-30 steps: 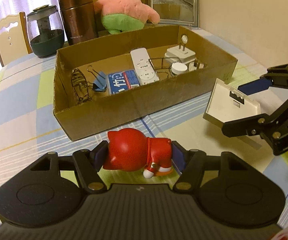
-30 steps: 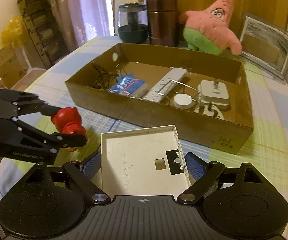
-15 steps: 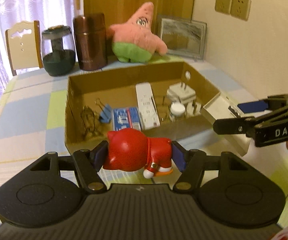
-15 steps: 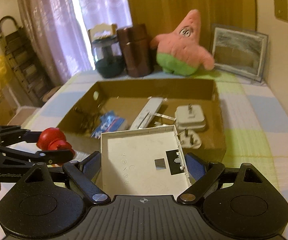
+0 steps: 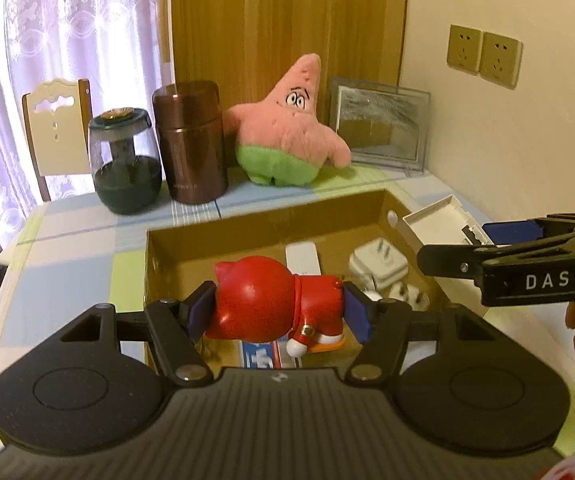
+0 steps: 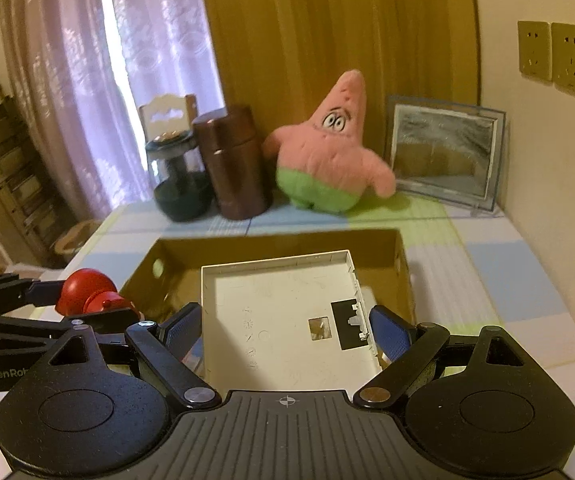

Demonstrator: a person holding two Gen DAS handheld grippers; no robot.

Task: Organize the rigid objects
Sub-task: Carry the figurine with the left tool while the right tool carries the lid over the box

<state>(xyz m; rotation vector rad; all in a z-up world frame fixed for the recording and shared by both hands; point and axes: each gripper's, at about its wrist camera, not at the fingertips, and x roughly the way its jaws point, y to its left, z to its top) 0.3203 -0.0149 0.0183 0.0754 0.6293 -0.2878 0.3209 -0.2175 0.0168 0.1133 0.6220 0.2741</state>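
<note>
My left gripper (image 5: 277,312) is shut on a red toy figurine (image 5: 275,304) and holds it above the near part of the open cardboard box (image 5: 263,220). My right gripper (image 6: 285,332) is shut on a flat white plastic cover (image 6: 283,312), held level over the right part of the box (image 6: 403,268). The cover also shows at the right in the left wrist view (image 5: 439,220). The figurine shows at the left in the right wrist view (image 6: 87,290). Inside the box lie white plug adapters (image 5: 375,264), a white power strip (image 5: 303,258) and a blue packet (image 5: 263,354).
Behind the box stand a dark glass jar (image 5: 123,160), a brown canister (image 5: 191,144), a pink star plush (image 5: 287,132) and a framed picture (image 5: 379,124). A chair (image 5: 55,120) stands beyond the table's far left edge. The wall is close on the right.
Both grippers have risen and moved forward over the box with their objects still held. The box now lies beneath them instead of ahead.
</note>
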